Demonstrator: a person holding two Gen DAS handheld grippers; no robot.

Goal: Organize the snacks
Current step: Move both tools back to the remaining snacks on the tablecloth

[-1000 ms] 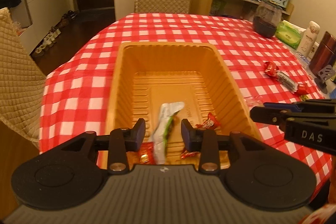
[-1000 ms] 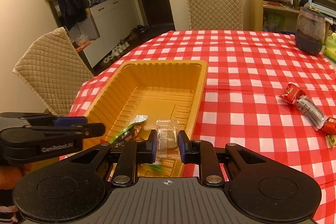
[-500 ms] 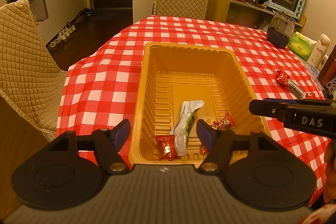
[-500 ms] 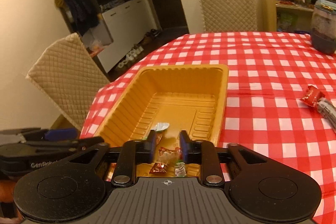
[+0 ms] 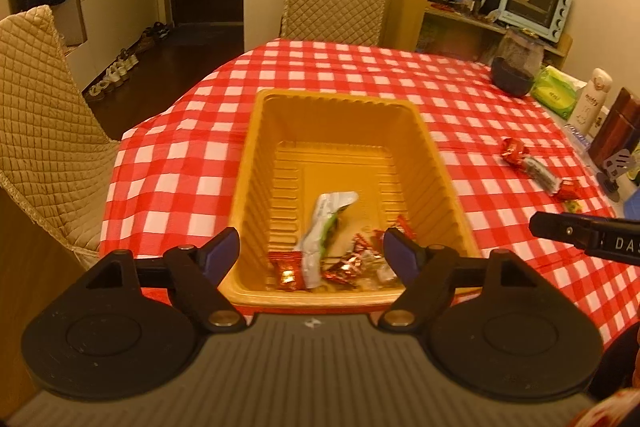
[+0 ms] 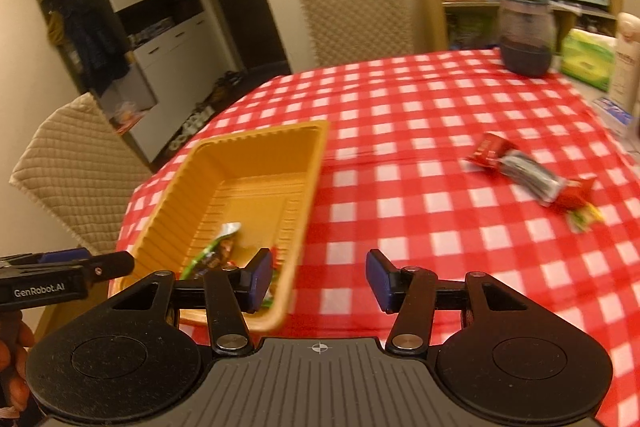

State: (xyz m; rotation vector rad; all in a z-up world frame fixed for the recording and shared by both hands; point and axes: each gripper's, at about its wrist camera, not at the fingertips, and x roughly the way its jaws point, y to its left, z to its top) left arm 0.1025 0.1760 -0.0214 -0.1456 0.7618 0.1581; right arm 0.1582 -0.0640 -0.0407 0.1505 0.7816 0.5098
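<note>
- Left wrist view: the left gripper (image 5: pixel 312 253) hangs above the near end of the orange plastic tray (image 5: pixel 256 143), its jaws opening with nothing pinched between them; the wrappers seen in the gap lie on the tray floor below.
- In the tray's near end sit a white-and-green sachet (image 5: pixel 322 231), a red foil candy (image 5: pixel 286 269) to its left and more red candies (image 5: pixel 354 259) to its right, crowded together.
- Right wrist view: the right gripper (image 6: pixel 318 279) is beside the tray's right wall, over the red-and-white checked tablecloth (image 6: pixel 400 147), jaws also opening and empty.
- Snacks not yet gathered lie on the cloth to the far right: a red-ended bar with a grey middle (image 6: pixel 524 173) and, just near it, a small green-yellow candy (image 6: pixel 582 219).
- Judged, the tray drop is done and the loose pile on the right comes next.
- Risk: the bar and the small candy lie nearly touching, so a closing pinch on one could nudge or flick the other toward the table's right edge.
- Risk: thin flat wrappers on a slack cloth invite the fingertips to snag fabric and drag the cloth.
- Risk: the light tray may skid if a gripper clips its wall; the right one is close beside it.
- Risk: the two grippers work near each other at the tray's near end and could knock together.
</note>
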